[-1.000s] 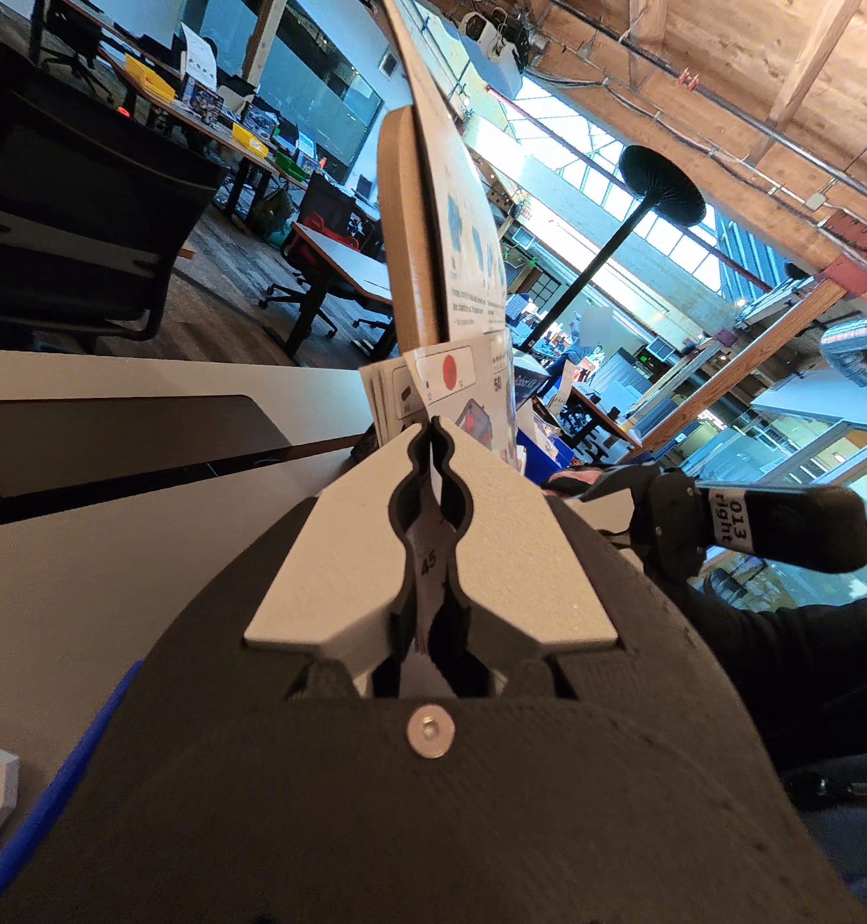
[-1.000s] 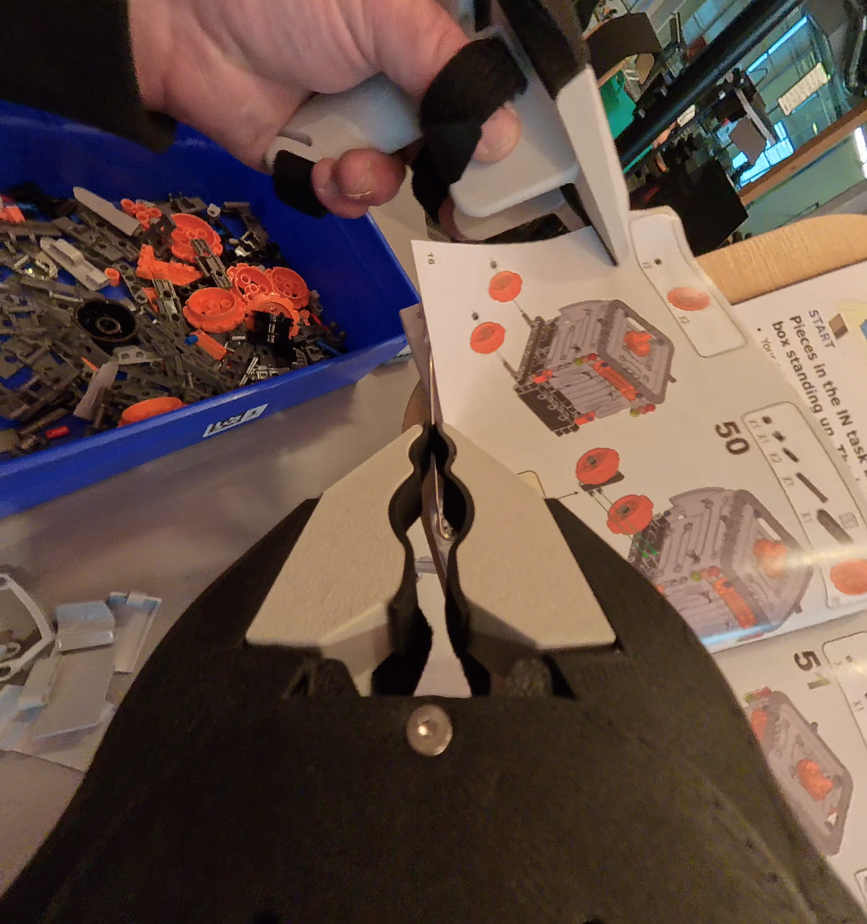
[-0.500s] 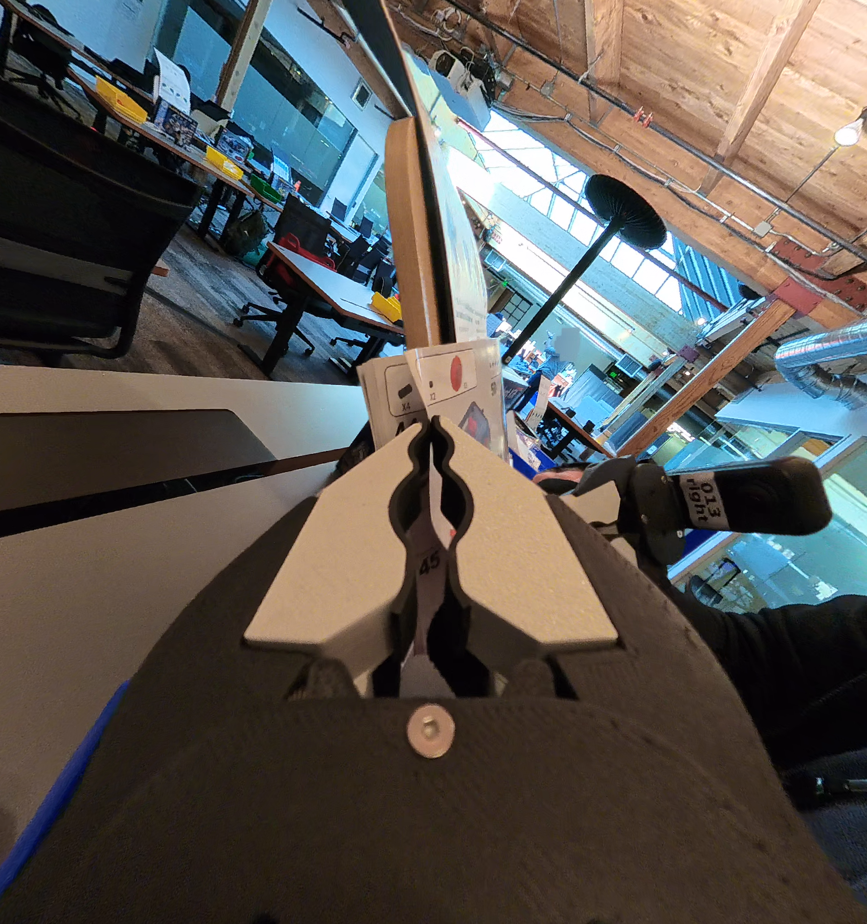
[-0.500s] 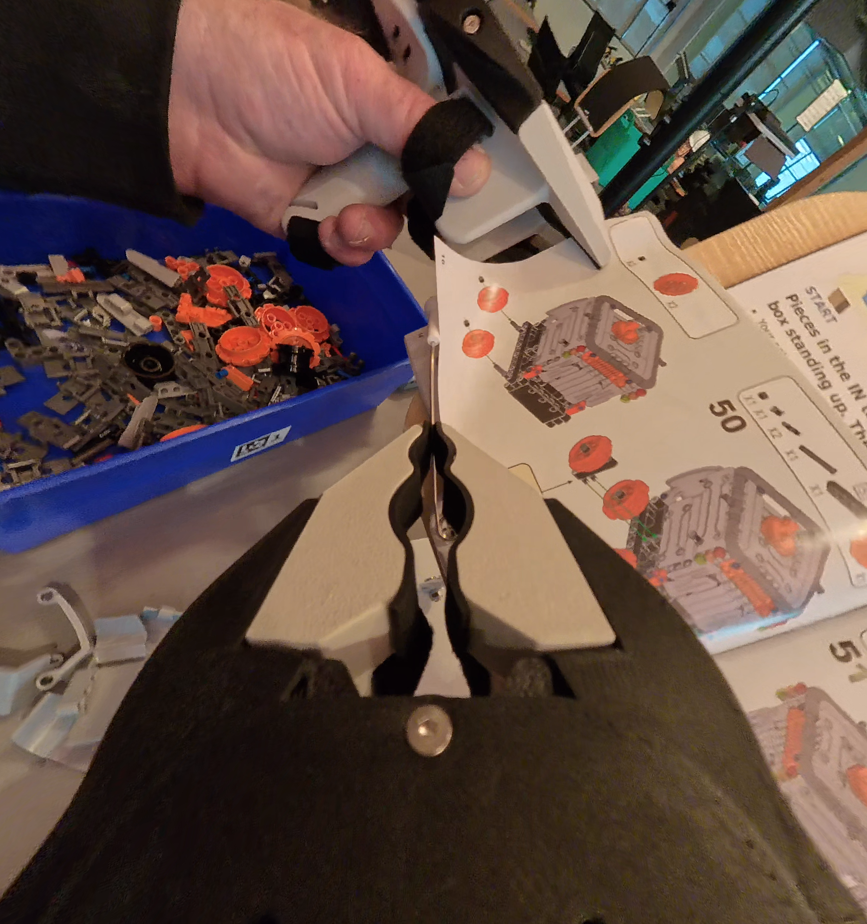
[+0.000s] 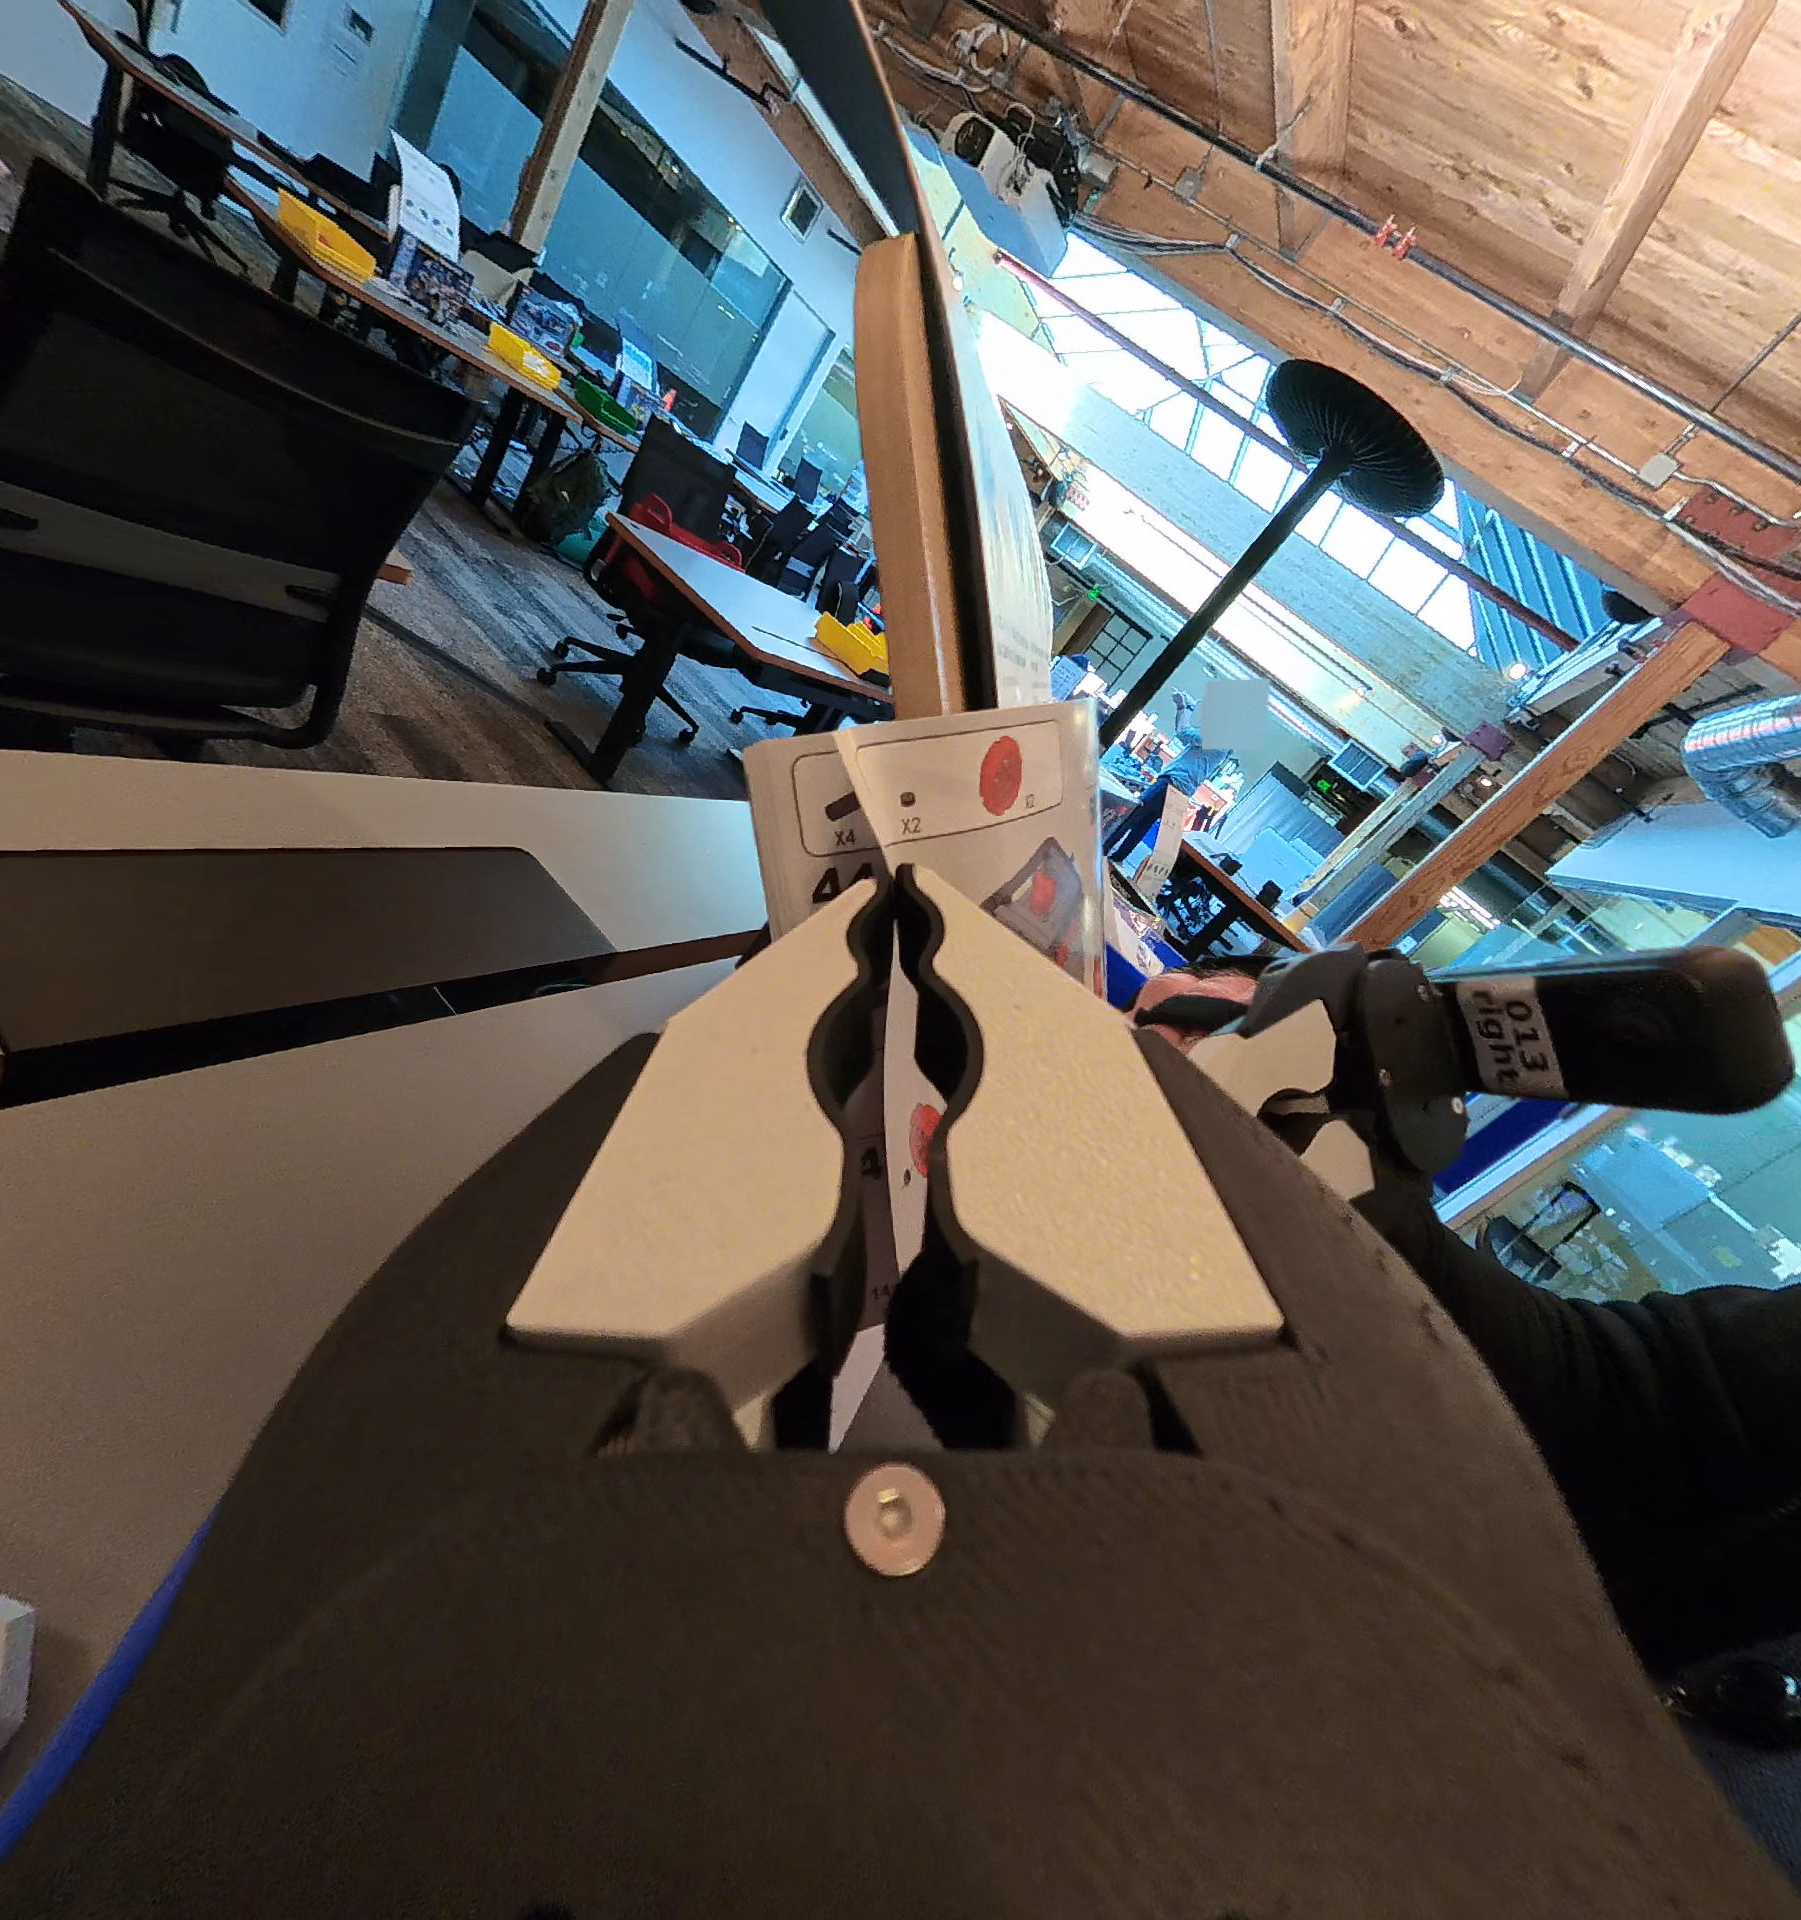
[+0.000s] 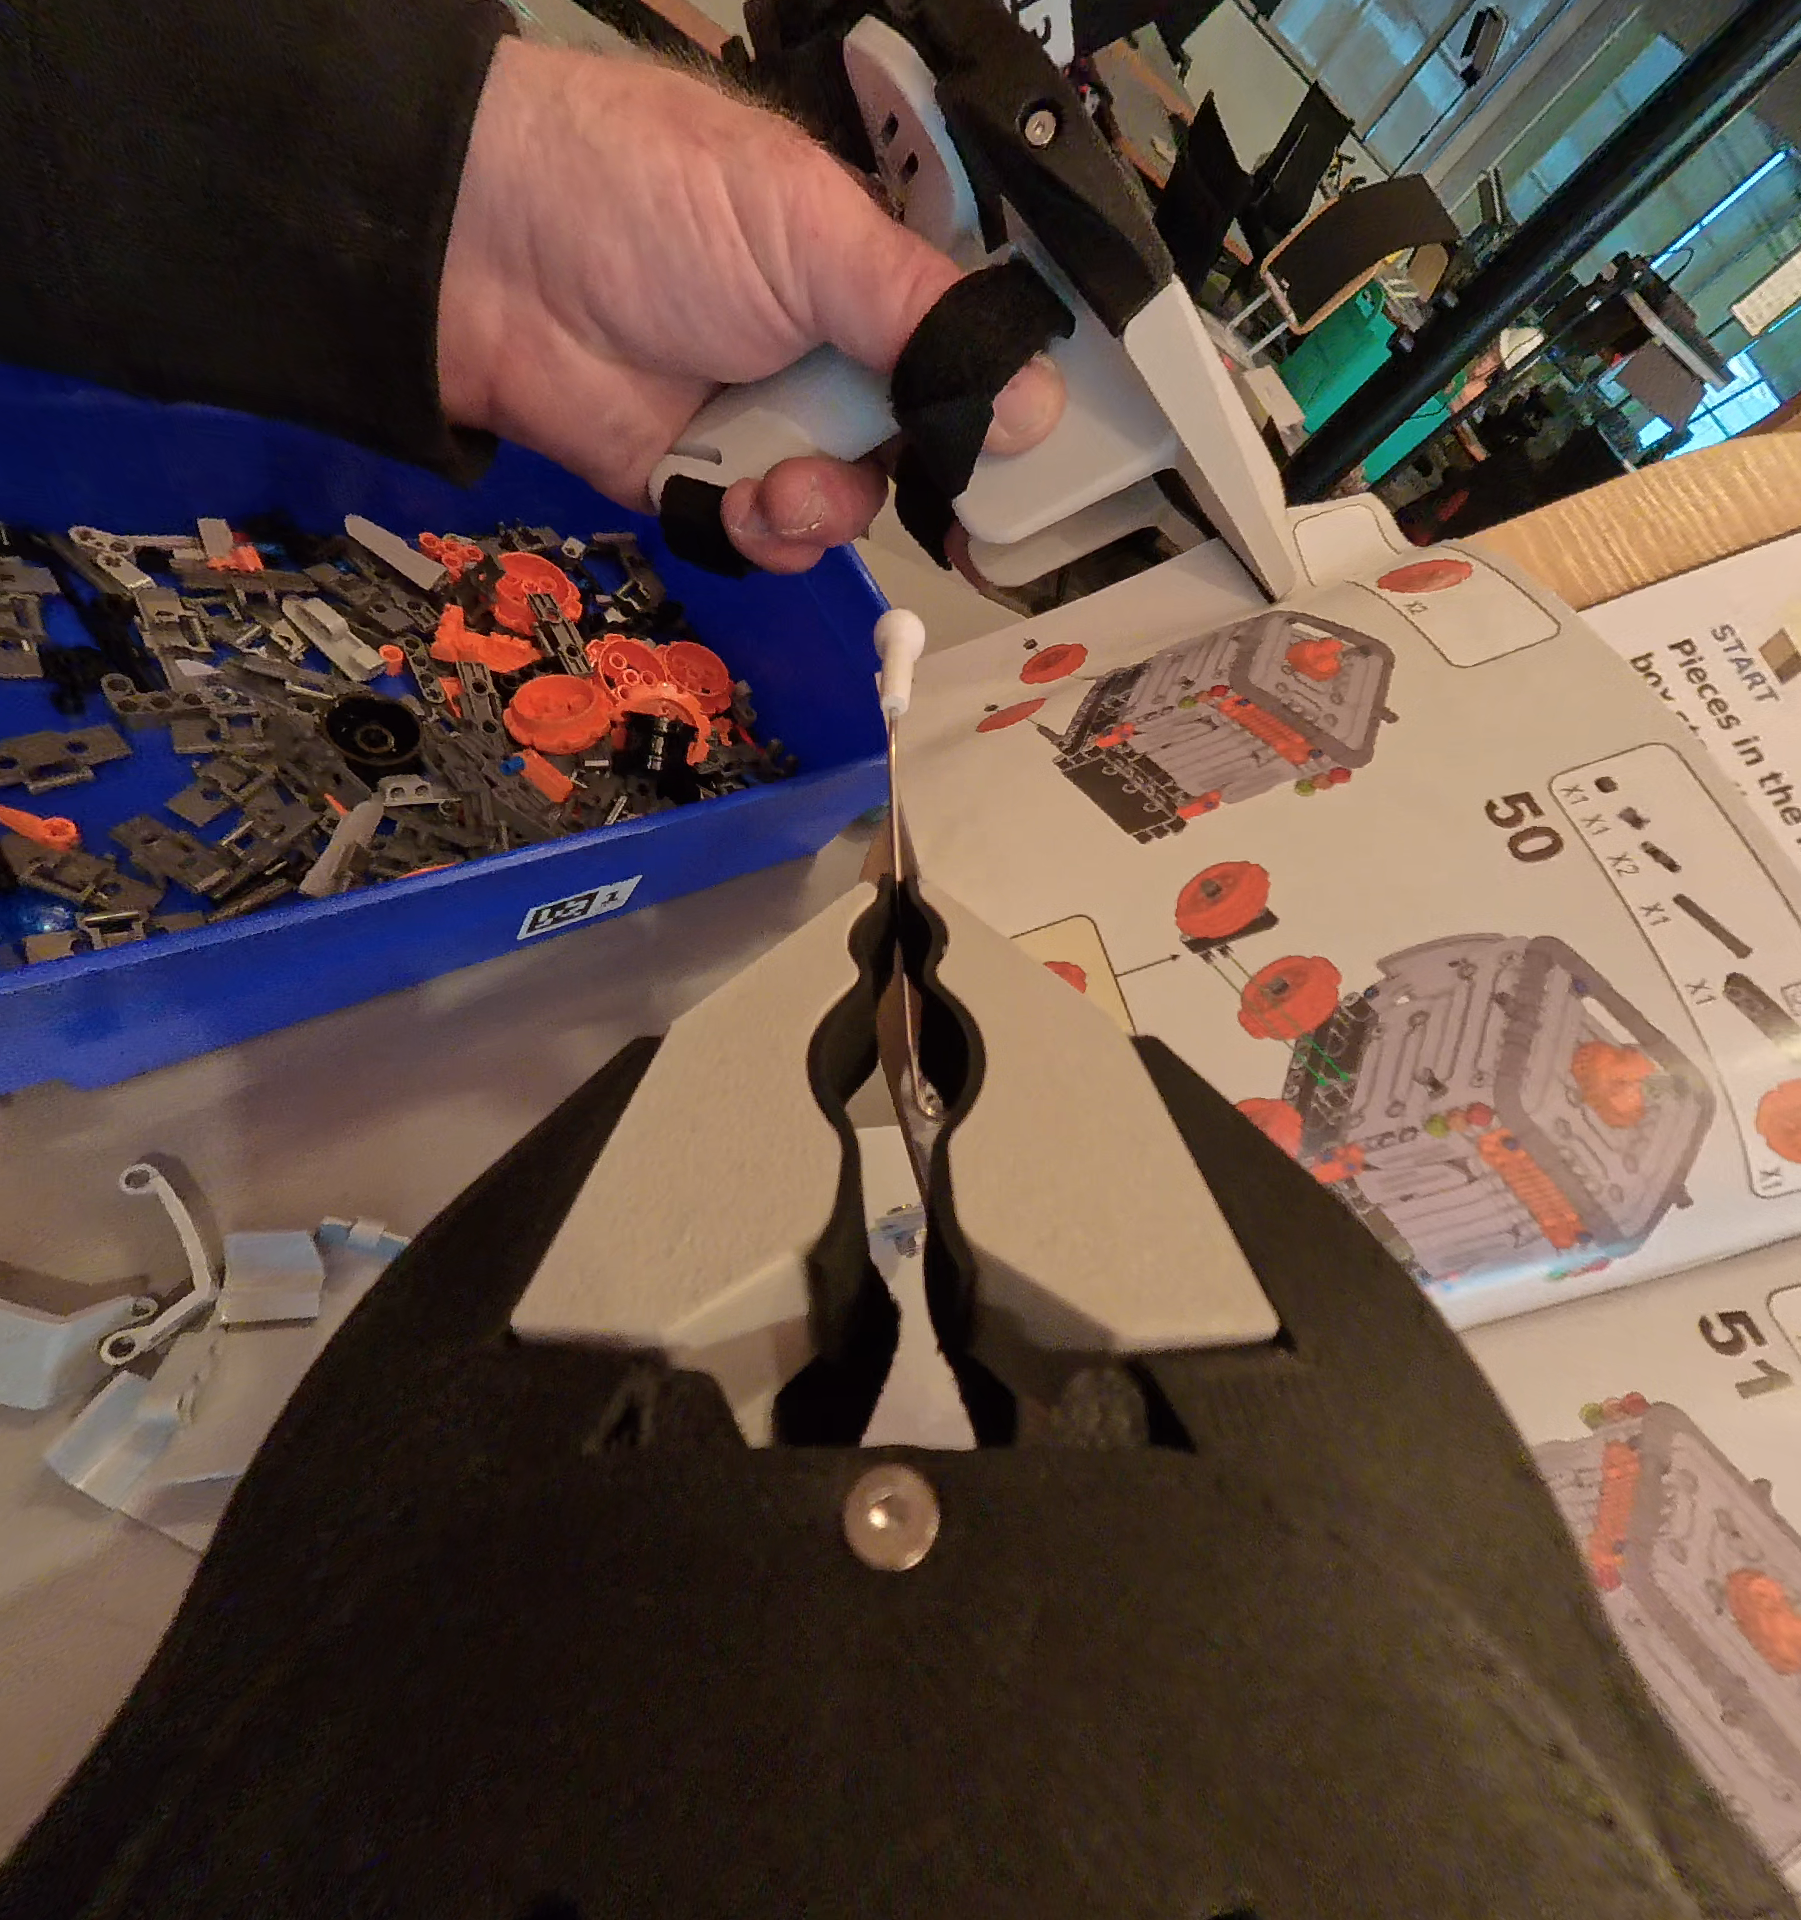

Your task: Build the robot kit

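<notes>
My left gripper (image 5: 896, 878) is shut on a page of an open instruction booklet (image 5: 979, 800) and holds it upright against a wooden book stand (image 5: 901, 468). In the right wrist view, a hand holds that gripper (image 6: 1280, 582), which pinches the top corner of the page (image 6: 1291, 831). My right gripper (image 6: 901, 883) is shut on a thin metal rod with a white ball tip (image 6: 898, 639). The rod stands at the page's left edge and points toward the hand. The camera body of the right gripper (image 5: 1602, 1029) shows to the right in the left wrist view.
A blue bin (image 6: 252, 966) of grey, black and orange building parts (image 6: 522, 717) stands left of the booklet. Loose light-blue pieces (image 6: 148, 1309) lie on the grey table in front of it. A printed white sheet (image 6: 1789, 727) leans on the wooden stand (image 6: 1654, 509). About 12 cm separates my left fingertips from my right.
The left gripper now grips a different spot on the page, and the page stands higher. The rod's white tip now sticks out well beyond my right jaws. Both stay shut.
</notes>
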Available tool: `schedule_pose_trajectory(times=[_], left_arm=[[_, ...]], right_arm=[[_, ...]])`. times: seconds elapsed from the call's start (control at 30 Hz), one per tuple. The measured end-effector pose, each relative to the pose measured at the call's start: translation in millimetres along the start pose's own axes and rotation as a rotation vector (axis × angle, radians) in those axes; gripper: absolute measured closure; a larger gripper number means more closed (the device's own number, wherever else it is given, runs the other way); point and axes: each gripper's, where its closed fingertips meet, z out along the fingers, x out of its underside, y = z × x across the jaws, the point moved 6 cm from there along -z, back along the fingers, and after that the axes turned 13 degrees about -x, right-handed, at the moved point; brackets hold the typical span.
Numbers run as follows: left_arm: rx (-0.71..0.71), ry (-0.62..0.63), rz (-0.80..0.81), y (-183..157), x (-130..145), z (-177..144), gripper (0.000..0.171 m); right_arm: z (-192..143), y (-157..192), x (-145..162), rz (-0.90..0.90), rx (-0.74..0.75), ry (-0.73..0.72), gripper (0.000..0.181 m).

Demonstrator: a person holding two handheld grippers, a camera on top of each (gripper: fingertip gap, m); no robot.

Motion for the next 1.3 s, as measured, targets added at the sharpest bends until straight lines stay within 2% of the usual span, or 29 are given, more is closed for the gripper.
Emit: schedule_pose_trajectory(times=[0.07, 0.2, 0.3, 0.47, 0.7, 0.8, 1.07, 1.13, 1.17, 1.3], left_arm=[[0.001, -0.007, 0.005, -2, 0, -1, 0.171], [-0.001, -0.006, 0.011, -4, -1, -5, 0.171], [-0.003, -0.008, 0.015, -5, 0, -7, 0.171], [-0.01, -0.009, 0.003, -6, 2, -12, 0.171], [-0.012, -0.005, 0.003, -8, 2, -16, 0.171], [-0.04, -0.007, 0.031, -11, -3, -27, 0.157], [-0.165, 0.061, 0.248, -27, -19, -92, 0.121], [-0.219, 0.136, 0.332, -30, -13, -108, 0.12], [-0.243, 0.198, 0.374, -31, -5, -114, 0.126], [-0.406, 0.533, 0.531, -14, 48, -120, 0.131]], right_arm=[[0, 0, 0, 0.011, 0.002, -0.007, 0.181], [-5, -6, 0, 0.158, 0.008, -0.09, 0.181], [-5, -8, -1, 0.24, 0.057, -0.091, 0.181], [-17, -18, 5, 0.458, 0.19, -0.195, 0.181], [-19, -18, 6, 0.565, 0.305, -0.212, 0.178], [-29, -18, 1, 0.554, 0.303, -0.218, 0.16], [-81, -3, -15, 0.445, 0.306, -0.23, 0.165], [-84, 7, -18, 0.417, 0.293, -0.222, 0.165], [-83, 12, -19, 0.408, 0.286, -0.217, 0.166], [-76, 33, -21, 0.408, 0.225, -0.218, 0.169]])
